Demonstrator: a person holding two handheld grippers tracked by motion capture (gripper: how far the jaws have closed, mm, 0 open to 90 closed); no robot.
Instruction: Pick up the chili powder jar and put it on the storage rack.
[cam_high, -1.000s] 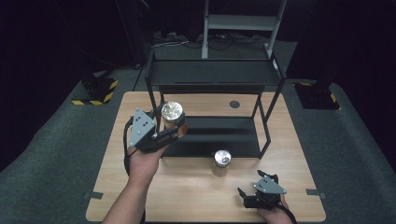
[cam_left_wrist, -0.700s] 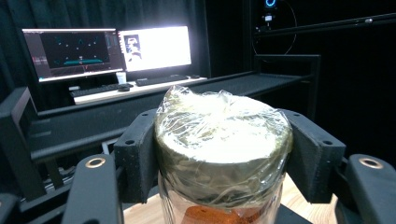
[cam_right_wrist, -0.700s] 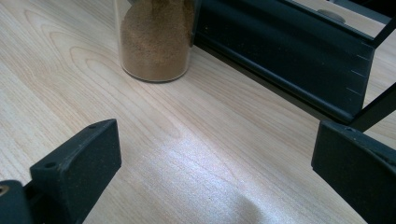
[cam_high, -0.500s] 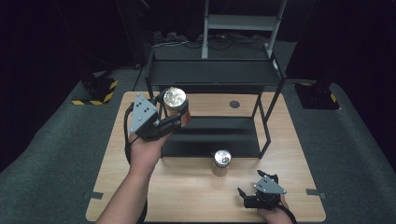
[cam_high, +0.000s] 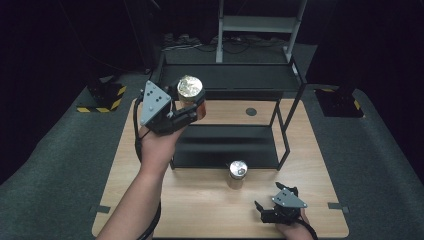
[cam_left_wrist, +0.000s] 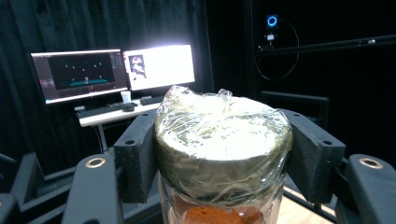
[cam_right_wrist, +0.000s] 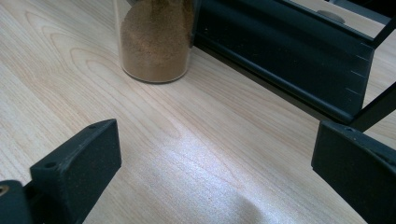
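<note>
High view shows the left gripper (cam_high: 192, 111) clamped on a foil-capped glass jar of orange powder (cam_high: 190, 90), held upright in the air just before the top tier of the black metal shelf rack (cam_high: 230, 78). That tier lies straight ahead. The right gripper (cam_high: 274, 204) rests open on the wooden table (cam_high: 200, 200), near a second jar of brown powder (cam_high: 236, 173).

The held jar (cam_left_wrist: 223, 154) is cut off by the bottom edge of the left gripper view, its base unseen – the second jar (cam_right_wrist: 156, 37) loses its top at the right gripper view's upper edge, & its powder's too indistinct to ID.
</note>
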